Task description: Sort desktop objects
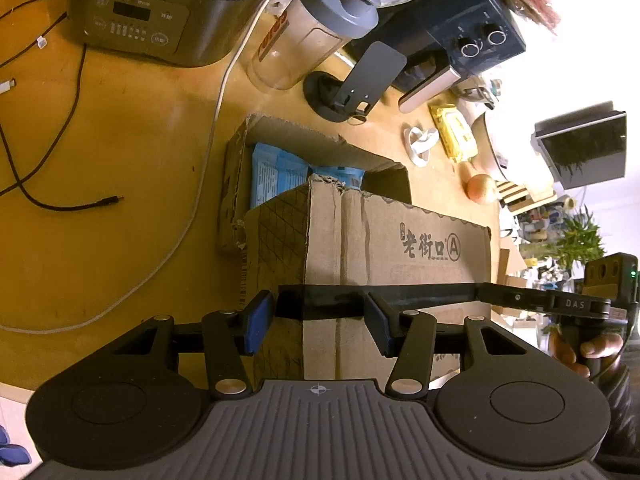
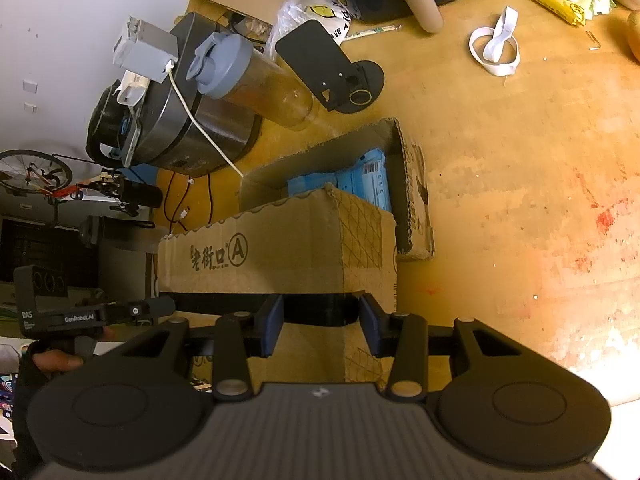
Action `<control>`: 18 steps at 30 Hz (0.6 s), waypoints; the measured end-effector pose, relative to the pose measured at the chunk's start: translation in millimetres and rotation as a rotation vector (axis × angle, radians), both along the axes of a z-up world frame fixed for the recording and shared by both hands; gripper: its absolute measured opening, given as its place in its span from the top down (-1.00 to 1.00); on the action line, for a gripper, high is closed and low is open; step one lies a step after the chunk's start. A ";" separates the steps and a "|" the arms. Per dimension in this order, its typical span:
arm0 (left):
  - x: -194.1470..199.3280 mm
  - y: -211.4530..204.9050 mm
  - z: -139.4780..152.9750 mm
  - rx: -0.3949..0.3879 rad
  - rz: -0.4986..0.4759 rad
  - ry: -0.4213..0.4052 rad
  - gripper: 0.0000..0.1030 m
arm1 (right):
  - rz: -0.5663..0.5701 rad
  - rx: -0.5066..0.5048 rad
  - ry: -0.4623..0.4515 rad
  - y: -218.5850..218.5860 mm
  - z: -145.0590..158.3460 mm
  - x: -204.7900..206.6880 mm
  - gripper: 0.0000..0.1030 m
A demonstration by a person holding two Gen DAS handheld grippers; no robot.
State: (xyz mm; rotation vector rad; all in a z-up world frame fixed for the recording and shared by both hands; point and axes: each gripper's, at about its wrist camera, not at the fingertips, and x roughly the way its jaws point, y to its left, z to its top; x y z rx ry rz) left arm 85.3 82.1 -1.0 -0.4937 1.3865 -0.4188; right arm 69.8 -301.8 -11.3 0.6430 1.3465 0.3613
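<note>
While the left hand-held gripper (image 1: 316,320) and the right hand-held gripper (image 2: 320,326) stood wide apart, gripping nothing, both hung just before a cardboard box (image 1: 396,248) holding blue packets (image 1: 276,172) on the wooden surface (image 1: 120,140), near a shaker bottle (image 1: 316,28).

Cardboard box (image 1: 400,240) reads "老街口 A"; other handset (image 2: 80,316) reads "DAS", "GenRobot.AI"

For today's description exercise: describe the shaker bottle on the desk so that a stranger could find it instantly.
Start at the big cardboard box in the middle of the wooden desk. Beyond it, beside the dark steel cooker, stands the shaker bottle. It alone has a clear body and a grey-blue flip lid.
</note>
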 end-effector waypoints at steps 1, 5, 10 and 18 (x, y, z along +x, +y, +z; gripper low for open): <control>0.8 0.2 0.1 0.000 0.000 -0.001 0.05 | -0.001 0.001 0.000 -0.1 -0.2 0.9 0.28; 5.6 0.3 -0.7 0.000 0.003 -0.003 0.05 | -0.005 0.003 -0.001 -0.6 -0.9 4.5 0.28; 9.7 0.3 -1.4 -0.002 0.005 -0.006 0.05 | -0.007 0.003 -0.003 -0.8 -1.6 9.5 0.28; 16.7 -0.5 -3.3 -0.007 0.011 -0.005 0.05 | -0.010 0.001 -0.006 -2.3 -1.7 16.9 0.28</control>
